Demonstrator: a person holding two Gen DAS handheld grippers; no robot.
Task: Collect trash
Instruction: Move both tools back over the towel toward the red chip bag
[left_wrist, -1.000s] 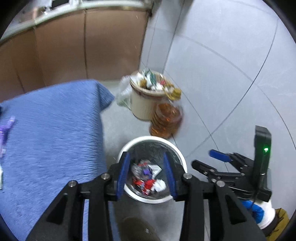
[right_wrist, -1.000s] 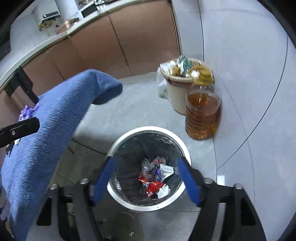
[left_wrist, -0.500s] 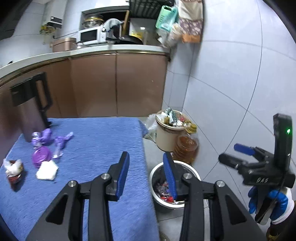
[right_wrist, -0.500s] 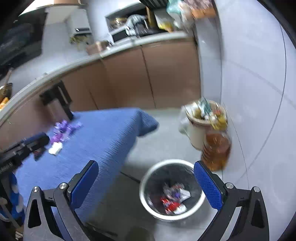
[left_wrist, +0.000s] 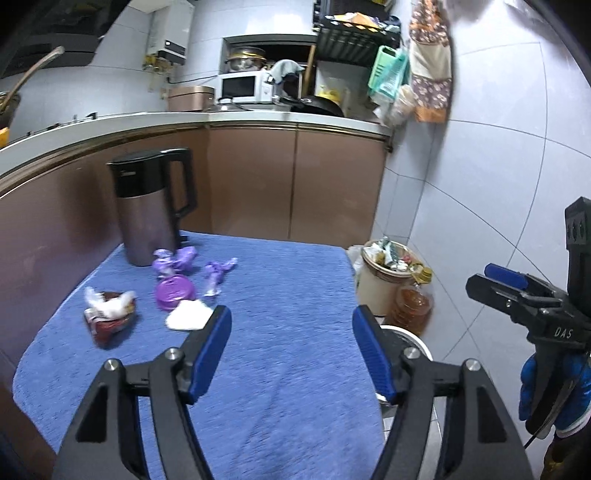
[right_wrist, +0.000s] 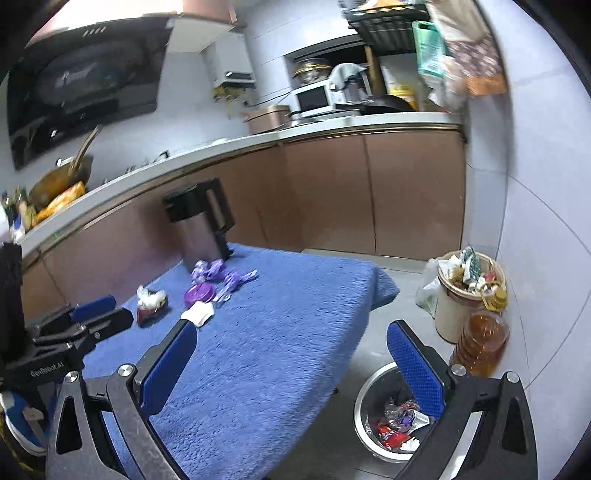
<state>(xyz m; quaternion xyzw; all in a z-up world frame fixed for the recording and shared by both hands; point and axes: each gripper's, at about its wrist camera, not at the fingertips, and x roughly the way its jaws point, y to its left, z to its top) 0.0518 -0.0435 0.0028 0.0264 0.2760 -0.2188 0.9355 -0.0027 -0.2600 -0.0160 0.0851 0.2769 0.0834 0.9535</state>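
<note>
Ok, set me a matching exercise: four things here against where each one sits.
Things:
1. kettle
2. white tissue
3. oil bottle
4. silver bin

Places:
A. floor beside the beige bin
B. far corner of the blue cloth
C. floor beside the table, wrappers inside
D. blue cloth, right in front of the purple lid

Pairs: 1-B, 2-D, 3-A, 4-C

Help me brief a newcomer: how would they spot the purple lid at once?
Start at the dark kettle on the blue cloth. In front of it lie crumpled purple wrappers; just nearer sits the purple lid, touching a white tissue. It alone is flat and round.
</note>
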